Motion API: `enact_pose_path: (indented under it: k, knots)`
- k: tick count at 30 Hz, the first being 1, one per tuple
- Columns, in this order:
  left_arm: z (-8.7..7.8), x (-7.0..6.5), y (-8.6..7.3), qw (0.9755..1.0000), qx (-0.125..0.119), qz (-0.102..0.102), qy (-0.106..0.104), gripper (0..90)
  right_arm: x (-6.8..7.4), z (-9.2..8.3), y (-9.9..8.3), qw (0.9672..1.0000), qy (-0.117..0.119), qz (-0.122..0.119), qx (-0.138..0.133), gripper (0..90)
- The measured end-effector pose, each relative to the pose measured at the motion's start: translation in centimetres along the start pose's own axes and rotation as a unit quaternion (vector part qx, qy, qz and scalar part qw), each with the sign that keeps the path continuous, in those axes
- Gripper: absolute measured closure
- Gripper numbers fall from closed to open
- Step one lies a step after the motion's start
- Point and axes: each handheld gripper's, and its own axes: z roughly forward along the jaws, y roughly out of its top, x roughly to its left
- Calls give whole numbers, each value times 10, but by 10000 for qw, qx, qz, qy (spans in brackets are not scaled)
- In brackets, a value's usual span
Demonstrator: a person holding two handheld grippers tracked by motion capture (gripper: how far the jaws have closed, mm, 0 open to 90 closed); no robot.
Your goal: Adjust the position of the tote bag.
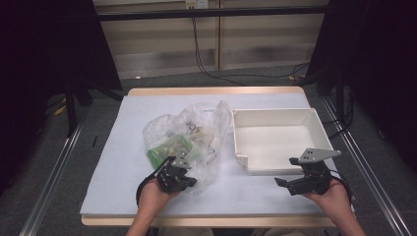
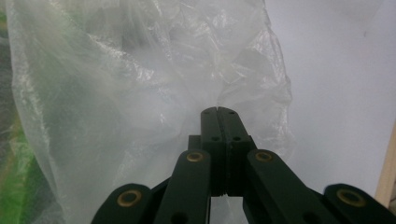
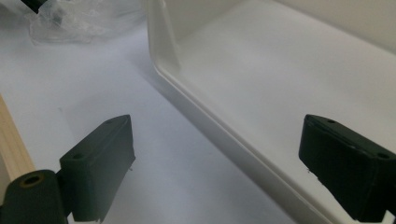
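A clear, crumpled plastic bag lies on the white table cover, with a green packet and other small items inside. My left gripper is at the bag's near edge. In the left gripper view its jaws are pressed together, and the bag's film gathers into their tips. My right gripper hovers by the near wall of the white bin. In the right gripper view its jaws stand wide apart over the bin's near rim, with nothing between them.
The bin has nothing in it and sits at the right of the table. The table's wooden edge runs along the near side. A metal rail stands beside the table at the left, and cables lie on the floor beyond.
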Motion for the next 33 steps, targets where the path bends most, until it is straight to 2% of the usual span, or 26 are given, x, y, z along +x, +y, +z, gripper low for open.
enact_pose_path:
  k: [2,3,5,6,7,8,10,12,15,20,22,28,29,32,33]
  knots:
    - [-1,-1,-1,10000,-27,-39,9,900,1,2,2,10000,23,-25,-2,100]
    - [-5,3,-1,9996,200,200,-6,900,1,2,2,10000,20,-41,-3,100]
    - [-5,0,-4,10000,50,-57,24,900,1,4,3,10000,43,-51,2,100]
    - [-8,3,-5,9998,169,43,-3,900,1,5,4,10000,42,-62,5,100]
    - [-8,2,-6,9999,80,-92,47,900,1,6,4,10000,62,-63,5,100]
    - [-11,5,-7,9999,164,27,48,900,1,6,5,10000,50,-79,0,99]
    - [-16,6,-8,9999,22,-52,-107,900,1,8,6,9999,85,-76,-3,99]
    - [-17,5,-8,9999,-21,-82,-79,900,1,8,6,9999,92,-85,0,99]
    - [-25,10,-12,9999,9,-95,90,900,1,10,7,9999,101,-90,11,99]
    - [-34,23,-24,9992,76,-248,288,900,2,11,7,9998,129,-125,12,99]
    - [-40,29,-28,9988,13,-331,364,900,2,11,7,9998,126,-124,7,98]
    - [-59,51,-42,9954,-184,-680,646,900,3,12,6,9999,120,-109,48,98]
    - [-62,56,-44,9951,-225,-725,638,900,3,12,6,9999,122,-98,50,98]
    - [-65,63,-49,9939,-242,-821,691,900,3,12,6,9999,127,-108,39,98]
    - [-66,69,-52,9928,-217,-897,760,900,3,13,6,9998,131,-132,64,98]
